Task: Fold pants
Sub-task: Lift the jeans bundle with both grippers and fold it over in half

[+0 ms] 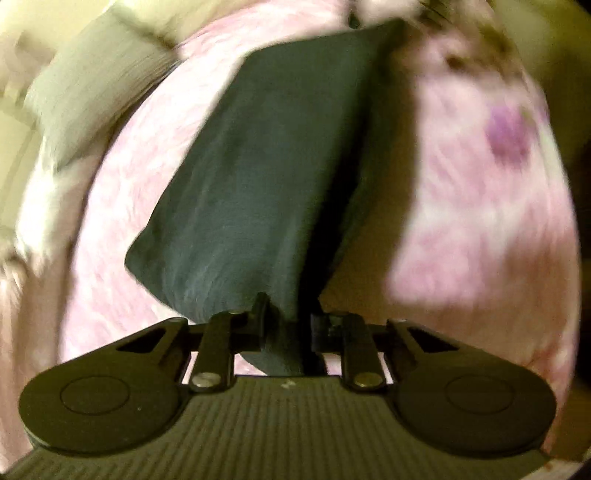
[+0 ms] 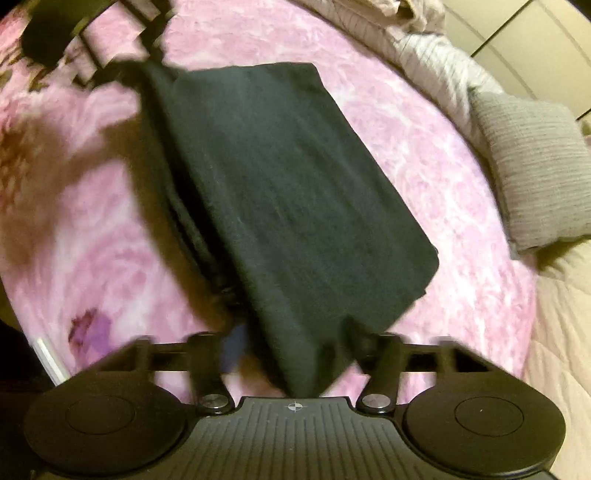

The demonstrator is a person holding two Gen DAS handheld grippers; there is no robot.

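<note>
A pink blanket (image 2: 388,122) with a large flower print covers the bed. A grey ribbed pillow (image 2: 535,166) lies at its edge, with a striped grey one (image 2: 432,59) just beyond it. Beige quilted bedding (image 2: 557,350) shows beside the blanket, and pale panelled wall (image 2: 517,33) stands behind.

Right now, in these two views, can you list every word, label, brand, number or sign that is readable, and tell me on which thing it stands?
Words, brands, numbers: none readable in either view.
Sign: a small white crosshair mark, without letters, on the right hand-held gripper body.
Dark folded pants: no label or tag visible.
Pink floral blanket: a flower pattern only, blurred, no text.
Grey striped pillow: no text.
</note>
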